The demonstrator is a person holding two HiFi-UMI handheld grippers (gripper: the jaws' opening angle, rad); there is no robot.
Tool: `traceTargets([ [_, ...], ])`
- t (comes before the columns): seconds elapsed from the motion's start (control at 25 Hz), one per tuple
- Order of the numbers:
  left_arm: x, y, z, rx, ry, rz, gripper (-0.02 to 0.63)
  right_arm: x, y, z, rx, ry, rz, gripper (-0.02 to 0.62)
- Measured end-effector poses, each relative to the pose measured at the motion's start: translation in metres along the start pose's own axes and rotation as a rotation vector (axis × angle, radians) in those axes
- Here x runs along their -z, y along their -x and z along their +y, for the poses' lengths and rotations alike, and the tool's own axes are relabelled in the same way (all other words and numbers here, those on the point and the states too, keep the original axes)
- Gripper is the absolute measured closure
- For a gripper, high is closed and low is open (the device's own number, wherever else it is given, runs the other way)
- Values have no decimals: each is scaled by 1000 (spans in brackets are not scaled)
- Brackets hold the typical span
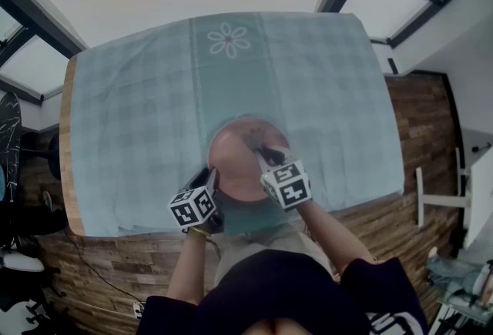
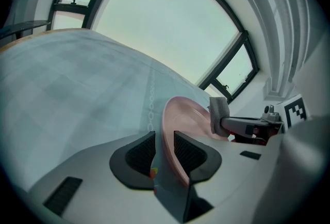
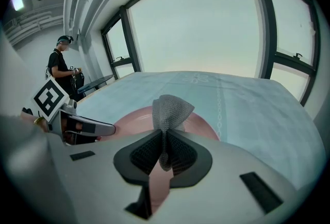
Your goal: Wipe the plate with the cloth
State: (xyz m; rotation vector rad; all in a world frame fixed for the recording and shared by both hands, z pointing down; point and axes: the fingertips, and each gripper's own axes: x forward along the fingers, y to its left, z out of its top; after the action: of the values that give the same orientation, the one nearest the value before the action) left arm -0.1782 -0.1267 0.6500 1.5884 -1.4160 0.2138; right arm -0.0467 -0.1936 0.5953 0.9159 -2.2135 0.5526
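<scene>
A pink plate lies on the teal tablecloth near the table's front edge. My left gripper is at the plate's left rim. In the left gripper view the plate's rim stands between the jaws of the left gripper; a thin gap shows beside the rim and the pads do not press on it. My right gripper hangs over the plate's right half, shut on a grey woven cloth. In the right gripper view the cloth sticks up from the right gripper, over the plate.
The teal checked tablecloth with a flower motif covers the table. Wood floor lies to the right and in front. A person stands far off by the windows. The left gripper sits close at the left.
</scene>
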Motion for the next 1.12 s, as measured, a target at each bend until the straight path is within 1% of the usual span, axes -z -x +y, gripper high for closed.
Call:
traceTargets([
  [0.2, 1, -6, 1, 12, 14, 11, 488, 2, -14, -12, 30, -3, 37, 563],
  [0.44, 2, -11, 2, 11, 28, 21, 530, 3, -30, -26, 83, 8, 83, 563],
  [0.56, 2, -11, 1, 15, 31, 26, 541, 4, -37, -33, 101, 14, 106, 563],
  [0.68, 2, -12, -1, 18, 31, 26, 551, 6, -43, -38, 112, 17, 125, 563],
  [1.12, 2, -11, 0, 28, 35, 27, 552, 7, -57, -39, 125, 30, 158, 563],
])
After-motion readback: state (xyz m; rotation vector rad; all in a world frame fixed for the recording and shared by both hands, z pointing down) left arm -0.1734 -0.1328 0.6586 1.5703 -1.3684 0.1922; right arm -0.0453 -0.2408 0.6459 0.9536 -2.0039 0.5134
